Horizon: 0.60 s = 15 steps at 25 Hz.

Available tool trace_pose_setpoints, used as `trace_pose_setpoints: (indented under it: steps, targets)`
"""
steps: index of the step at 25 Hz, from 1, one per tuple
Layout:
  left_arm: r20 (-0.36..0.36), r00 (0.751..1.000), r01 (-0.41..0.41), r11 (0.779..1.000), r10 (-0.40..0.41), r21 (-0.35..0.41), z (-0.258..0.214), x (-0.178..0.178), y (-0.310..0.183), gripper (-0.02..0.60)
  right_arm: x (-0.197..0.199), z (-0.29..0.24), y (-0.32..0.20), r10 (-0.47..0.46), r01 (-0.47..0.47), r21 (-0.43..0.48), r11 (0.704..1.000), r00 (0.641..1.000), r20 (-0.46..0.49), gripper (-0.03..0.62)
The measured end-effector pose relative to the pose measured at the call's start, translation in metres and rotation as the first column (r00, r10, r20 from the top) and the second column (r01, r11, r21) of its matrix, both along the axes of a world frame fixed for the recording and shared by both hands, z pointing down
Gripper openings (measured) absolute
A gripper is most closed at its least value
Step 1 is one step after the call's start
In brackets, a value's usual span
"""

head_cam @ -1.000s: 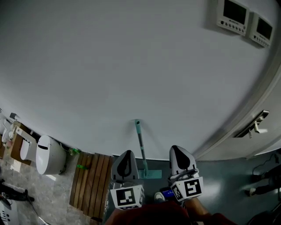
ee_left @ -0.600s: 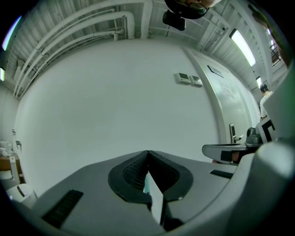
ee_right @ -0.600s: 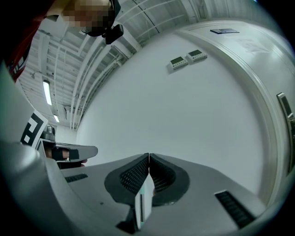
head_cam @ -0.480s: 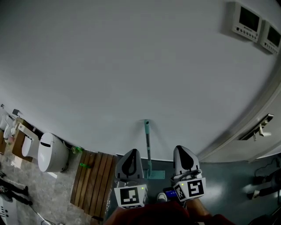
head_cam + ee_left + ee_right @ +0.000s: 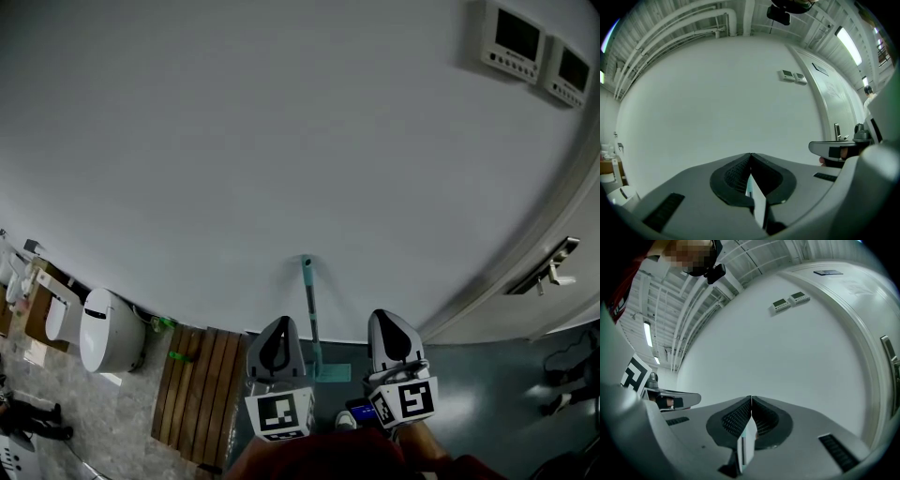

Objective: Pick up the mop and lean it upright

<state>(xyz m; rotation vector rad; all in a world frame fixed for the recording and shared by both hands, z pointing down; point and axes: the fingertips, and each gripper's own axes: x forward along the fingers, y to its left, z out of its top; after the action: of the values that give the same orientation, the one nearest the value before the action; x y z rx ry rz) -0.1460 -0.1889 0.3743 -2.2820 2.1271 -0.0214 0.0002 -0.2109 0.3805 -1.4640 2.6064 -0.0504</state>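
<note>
1. The mop (image 5: 311, 314) is standing upright. Its teal handle is leaning against the white wall (image 5: 281, 141), and its flat head is resting on the dark floor (image 5: 487, 375) at the wall's foot.
2. Judging from that, the picking up and the leaning are looking done. Little seems to be remaining beyond checking that the mop is not sliding.
3. The left gripper (image 5: 278, 326) is hovering to the left of the handle in the head view, apart from it. In the left gripper view its jaws are meeting at the tips, with nothing clamped between them, and are pointing at bare wall.
4. The right gripper (image 5: 384, 321) is hovering to the right of the handle, also clear of it. In the right gripper view its jaws are likewise pressing together and gripping nothing.
5. Neither gripper is touching the mop, so it is standing on its own.
</note>
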Motion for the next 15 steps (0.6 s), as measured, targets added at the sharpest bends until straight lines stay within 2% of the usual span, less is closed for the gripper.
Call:
trace_pose_setpoints:
  steps: [4, 7, 15]
  targets:
    - [0.008, 1.0, -0.012, 0.999, 0.012, -0.03, 0.013, 0.0, -0.009, 0.017, 0.008, 0.001, 0.002, 0.018, -0.018, -0.002, 1.0, 1.0, -0.005, 0.018]
    - [0.006, 1.0, -0.025, 0.998, 0.025, -0.065, 0.025, 0.001, -0.02, 0.106, 0.014, 0.002, 0.003, 0.032, -0.032, -0.004, 0.999, 0.999, -0.008, 0.018]
    - [-0.024, 0.998, -0.052, 0.993, 0.05, -0.11, 0.043, 0.004, -0.044, 0.157, 0.026, 0.001, 0.009, 0.065, -0.065, -0.001, 0.998, 0.998, -0.017, 0.018]
